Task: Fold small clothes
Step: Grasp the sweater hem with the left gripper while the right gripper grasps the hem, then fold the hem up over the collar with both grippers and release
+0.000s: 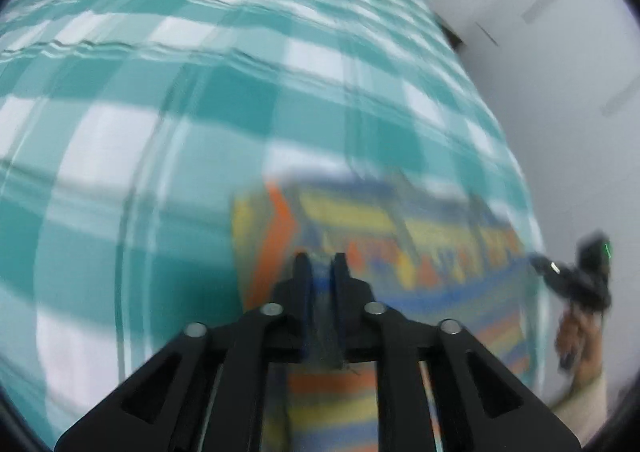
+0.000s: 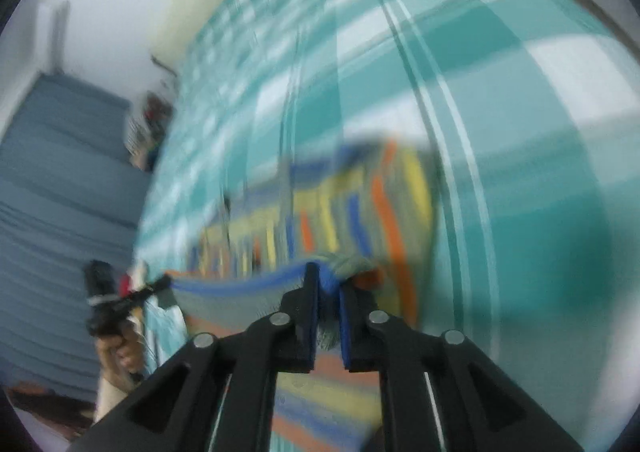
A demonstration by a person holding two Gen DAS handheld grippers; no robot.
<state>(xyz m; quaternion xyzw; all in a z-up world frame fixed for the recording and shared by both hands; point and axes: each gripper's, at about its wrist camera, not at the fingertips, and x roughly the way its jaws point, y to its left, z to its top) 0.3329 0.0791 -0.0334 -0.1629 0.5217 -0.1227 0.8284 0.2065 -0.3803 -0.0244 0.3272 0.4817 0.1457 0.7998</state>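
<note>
Teal-and-white checked bedding [image 1: 160, 172] fills both blurred views, a pale wall [image 1: 540, 52] seen beyond it. Nearest the left wrist camera, the left gripper [image 1: 320, 266] is clenched on an edge of the striped garment [image 1: 400, 236], cloth being pinched between its fingers [image 1: 301, 276]. Nearest the right wrist camera, the right gripper [image 2: 329, 276] is likewise clamped on a bunched blue-edged fold of the same garment. Farther out, the rest of the garment is spread on the bedding, its orange, yellow and blue stripes smeared by motion blur.
</note>
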